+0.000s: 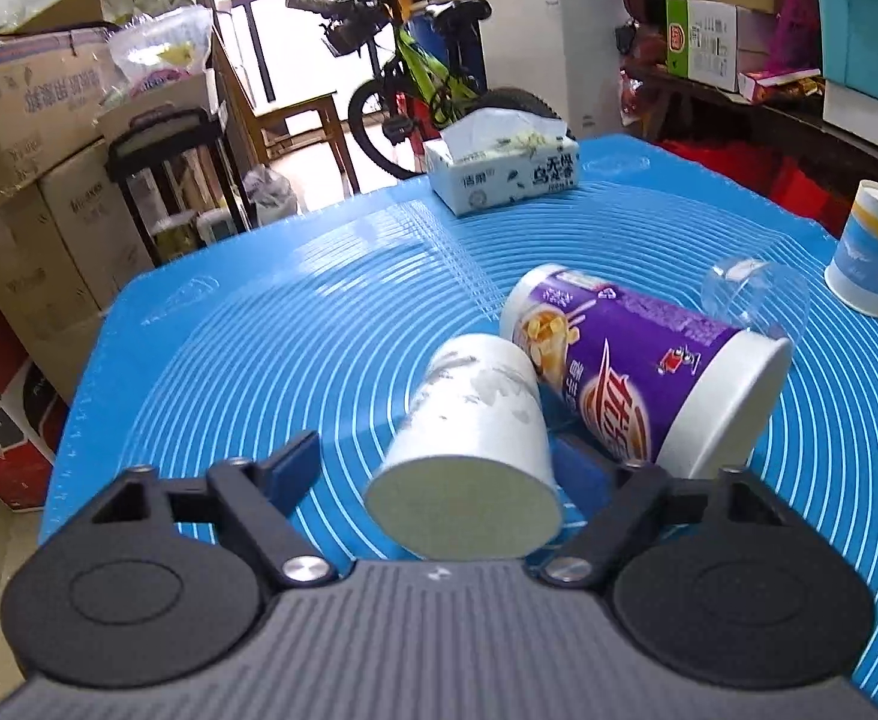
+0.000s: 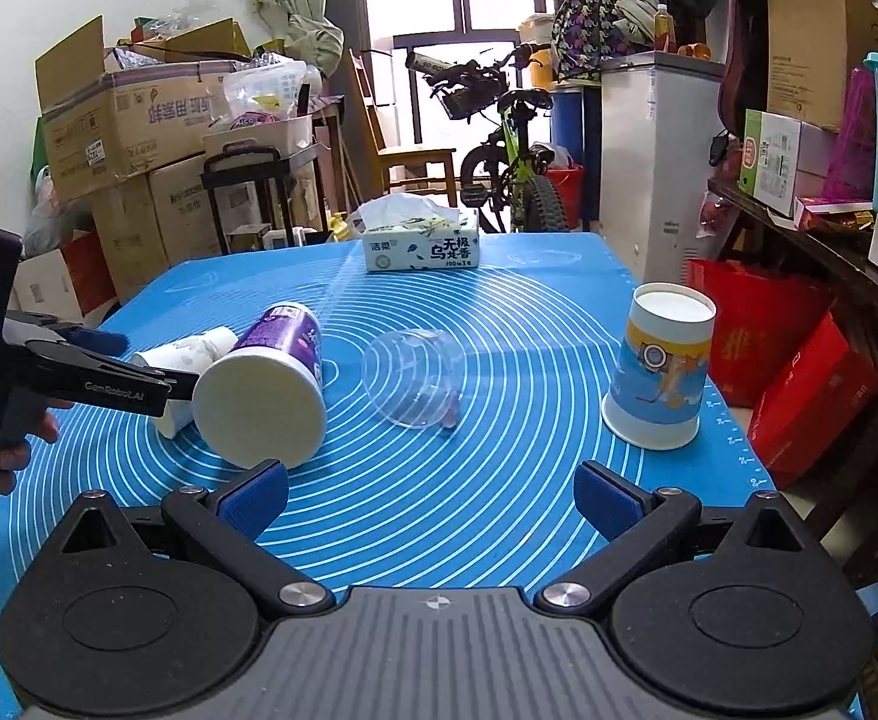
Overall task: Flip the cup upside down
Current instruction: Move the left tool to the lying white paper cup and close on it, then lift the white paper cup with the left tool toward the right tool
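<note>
Since the white paper cup [image 1: 469, 450] lies on its side between the left gripper's [image 1: 439, 468] spread fingers, its flat base faces the wrist camera and its long axis runs away from the gripper, toward the purple cup [image 1: 637, 372] that it touches. Whether the pads already press its wall cannot be told; the jaws stand wide. Left gripper is clearly the nearer one. Right gripper [image 2: 433, 498] hangs open and empty over the blue mat [image 2: 499, 312] on the table, well apart. Judgement: grasp across the cup's axis, then rotate rim-down.
</note>
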A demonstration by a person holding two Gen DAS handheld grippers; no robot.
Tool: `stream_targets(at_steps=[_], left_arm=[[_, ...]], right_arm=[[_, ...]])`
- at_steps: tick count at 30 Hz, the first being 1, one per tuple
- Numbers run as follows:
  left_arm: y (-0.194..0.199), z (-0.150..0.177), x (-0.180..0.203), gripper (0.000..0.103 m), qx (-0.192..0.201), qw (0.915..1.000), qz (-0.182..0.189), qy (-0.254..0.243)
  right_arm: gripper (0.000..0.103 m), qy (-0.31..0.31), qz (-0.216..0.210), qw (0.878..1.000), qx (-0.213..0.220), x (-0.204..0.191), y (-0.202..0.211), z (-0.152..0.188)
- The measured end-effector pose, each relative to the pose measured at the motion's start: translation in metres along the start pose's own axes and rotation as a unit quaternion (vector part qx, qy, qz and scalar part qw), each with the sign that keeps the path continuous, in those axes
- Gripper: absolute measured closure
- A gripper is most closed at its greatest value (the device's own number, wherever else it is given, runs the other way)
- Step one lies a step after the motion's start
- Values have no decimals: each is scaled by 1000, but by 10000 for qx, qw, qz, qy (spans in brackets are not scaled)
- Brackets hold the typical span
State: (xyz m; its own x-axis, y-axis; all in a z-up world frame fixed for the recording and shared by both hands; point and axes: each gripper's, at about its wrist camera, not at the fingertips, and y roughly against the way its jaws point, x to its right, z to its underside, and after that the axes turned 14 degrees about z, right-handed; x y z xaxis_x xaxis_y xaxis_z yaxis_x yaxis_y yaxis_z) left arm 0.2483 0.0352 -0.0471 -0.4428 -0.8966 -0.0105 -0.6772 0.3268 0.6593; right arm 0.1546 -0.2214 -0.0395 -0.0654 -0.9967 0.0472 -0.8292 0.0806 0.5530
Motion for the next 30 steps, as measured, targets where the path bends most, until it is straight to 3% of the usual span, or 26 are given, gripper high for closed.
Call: stream_targets(at_steps=[3, 9, 16, 23, 30], left_arm=[[-2, 0, -2, 34, -112, 9998, 122, 117], [7, 0, -2, 38, -102, 9992, 69, 389], [48, 3, 21, 38, -29, 9980, -187, 607], [89, 18, 66, 38, 128, 9965, -61, 819], [89, 29, 109, 37, 340, 9926, -46, 1164]], right_arm=[[0, 6, -1, 10000, 5, 0, 2, 1], [0, 11, 51, 10000, 22, 3, 9, -1], [0, 58, 106, 9999, 102, 8, 27, -3], [0, -9, 82, 9999, 80, 15, 38, 0], [0, 41, 32, 9999, 105, 20, 51, 7]])
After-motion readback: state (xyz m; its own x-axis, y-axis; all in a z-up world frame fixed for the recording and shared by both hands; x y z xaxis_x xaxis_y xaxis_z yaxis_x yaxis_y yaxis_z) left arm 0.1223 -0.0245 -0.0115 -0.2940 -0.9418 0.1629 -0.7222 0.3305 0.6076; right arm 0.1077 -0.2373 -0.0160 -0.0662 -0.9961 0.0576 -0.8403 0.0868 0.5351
